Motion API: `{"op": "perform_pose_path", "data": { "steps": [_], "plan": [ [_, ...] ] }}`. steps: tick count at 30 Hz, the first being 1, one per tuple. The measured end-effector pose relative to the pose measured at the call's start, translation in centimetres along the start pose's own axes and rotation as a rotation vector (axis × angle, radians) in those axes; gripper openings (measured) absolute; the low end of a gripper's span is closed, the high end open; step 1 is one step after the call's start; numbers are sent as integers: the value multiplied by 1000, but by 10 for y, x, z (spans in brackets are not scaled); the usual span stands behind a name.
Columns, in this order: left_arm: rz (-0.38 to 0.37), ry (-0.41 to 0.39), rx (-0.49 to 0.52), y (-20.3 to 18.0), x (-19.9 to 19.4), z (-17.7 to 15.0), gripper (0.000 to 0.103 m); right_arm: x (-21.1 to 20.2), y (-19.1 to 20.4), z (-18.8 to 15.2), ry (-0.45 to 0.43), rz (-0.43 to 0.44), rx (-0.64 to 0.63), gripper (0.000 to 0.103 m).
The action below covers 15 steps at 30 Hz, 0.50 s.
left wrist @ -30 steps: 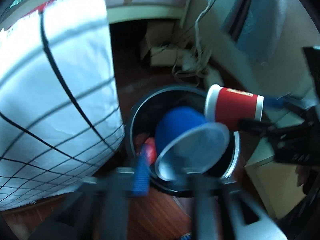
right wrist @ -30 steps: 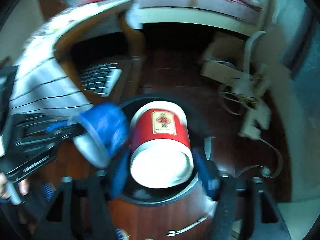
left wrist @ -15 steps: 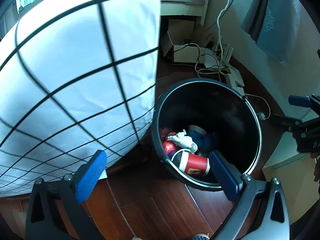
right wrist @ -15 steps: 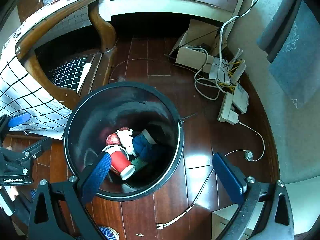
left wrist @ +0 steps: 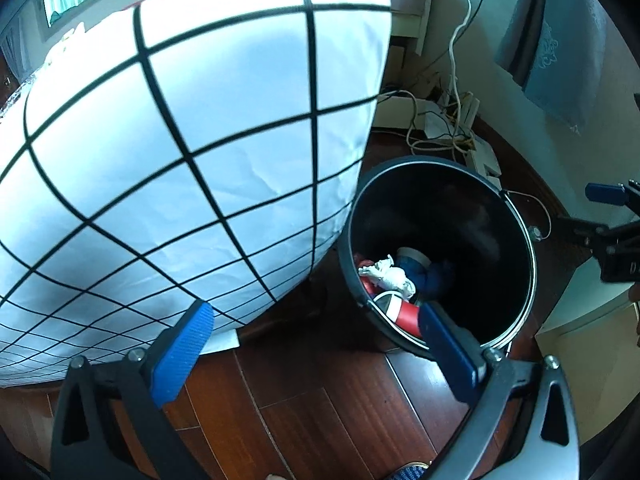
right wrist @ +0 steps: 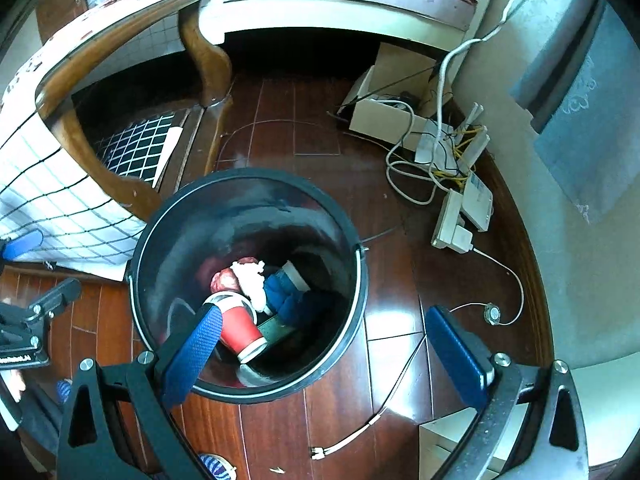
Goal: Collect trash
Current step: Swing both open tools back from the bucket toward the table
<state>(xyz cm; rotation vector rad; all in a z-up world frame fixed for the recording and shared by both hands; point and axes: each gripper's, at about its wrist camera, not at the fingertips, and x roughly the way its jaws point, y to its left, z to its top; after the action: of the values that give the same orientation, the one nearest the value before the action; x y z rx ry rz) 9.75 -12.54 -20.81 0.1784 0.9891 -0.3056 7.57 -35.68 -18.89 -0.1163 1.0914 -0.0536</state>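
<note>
A round black bin stands on the dark wooden floor; in the left wrist view the bin sits right of centre. Inside lie a red paper cup, a blue cup and crumpled white paper; the red cup and white paper also show from the left. My right gripper hangs open above the bin's near rim, nothing between its fingers. My left gripper is open and empty, over the floor left of the bin.
A white cloth with a black grid hangs over a table at the left. Its wooden leg stands behind the bin. Power strips and tangled cables lie on the floor by the wall, beside a cardboard box.
Both grippers opened and let go of their cups: the red cup and the blue cup now lie in the bin. The left gripper shifted left, toward the cloth.
</note>
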Motion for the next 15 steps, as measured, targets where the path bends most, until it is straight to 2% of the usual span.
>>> {"op": "perform_pose_path", "data": {
  "steps": [10,15],
  "plan": [
    [4,-24,4,6,-15,-3,102,-12,13,8,-28,34,3,102],
    [16,-40,-3,15,-24,-4,102,-17,24,14,-45,25,0,102]
  ]
}}
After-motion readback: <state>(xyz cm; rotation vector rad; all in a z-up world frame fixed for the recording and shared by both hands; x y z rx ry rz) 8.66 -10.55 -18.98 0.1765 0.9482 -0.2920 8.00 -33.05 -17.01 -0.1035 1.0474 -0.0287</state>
